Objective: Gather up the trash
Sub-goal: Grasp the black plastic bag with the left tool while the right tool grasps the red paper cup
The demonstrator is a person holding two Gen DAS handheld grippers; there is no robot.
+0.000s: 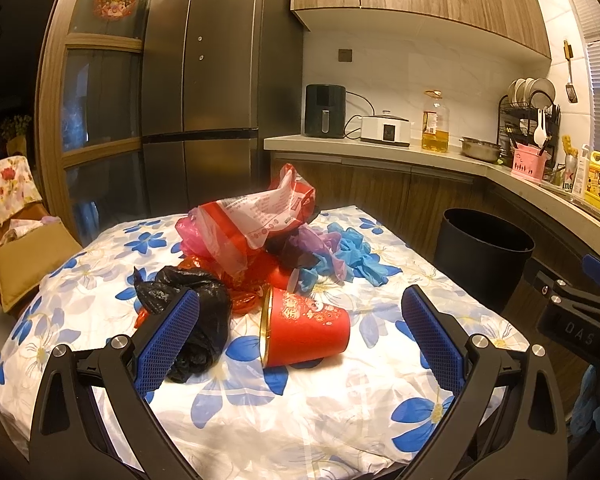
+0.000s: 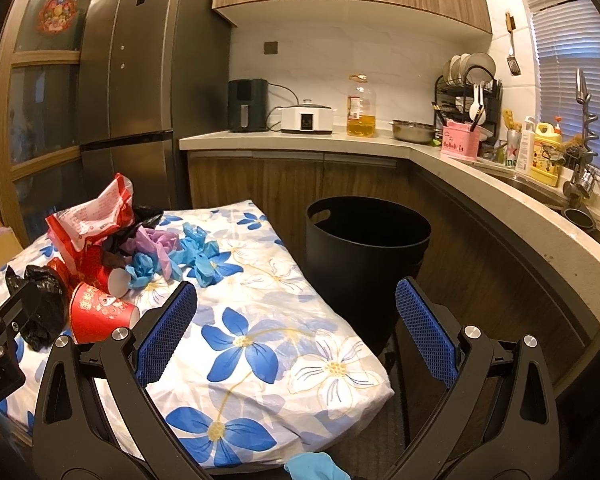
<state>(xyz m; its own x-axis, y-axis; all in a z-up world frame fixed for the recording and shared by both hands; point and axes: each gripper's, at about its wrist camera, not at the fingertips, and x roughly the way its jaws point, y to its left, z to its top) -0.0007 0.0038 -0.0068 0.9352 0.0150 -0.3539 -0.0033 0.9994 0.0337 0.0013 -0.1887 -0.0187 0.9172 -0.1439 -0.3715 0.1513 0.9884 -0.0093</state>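
A pile of trash lies on the floral-cloth table [image 1: 260, 420]: a red paper cup [image 1: 306, 332] on its side, a black plastic bag [image 1: 196, 320], a red-and-white wrapper [image 1: 256, 216], purple and blue gloves [image 1: 356, 252]. My left gripper [image 1: 300, 336] is open, its pads either side of the cup and black bag without touching them. My right gripper [image 2: 296, 332] is open over the table's right edge, empty, with the black bin [image 2: 364, 256] just beyond. The cup [image 2: 100, 314], black bag [image 2: 40, 304] and gloves [image 2: 196, 256] show at the left of the right wrist view.
The black bin [image 1: 480, 256] stands on the floor between table and kitchen counter [image 2: 480, 200]. A fridge [image 1: 204, 80] rises behind the table. A chair with a box [image 1: 28, 256] sits at the left. The counter carries appliances, an oil bottle and a dish rack.
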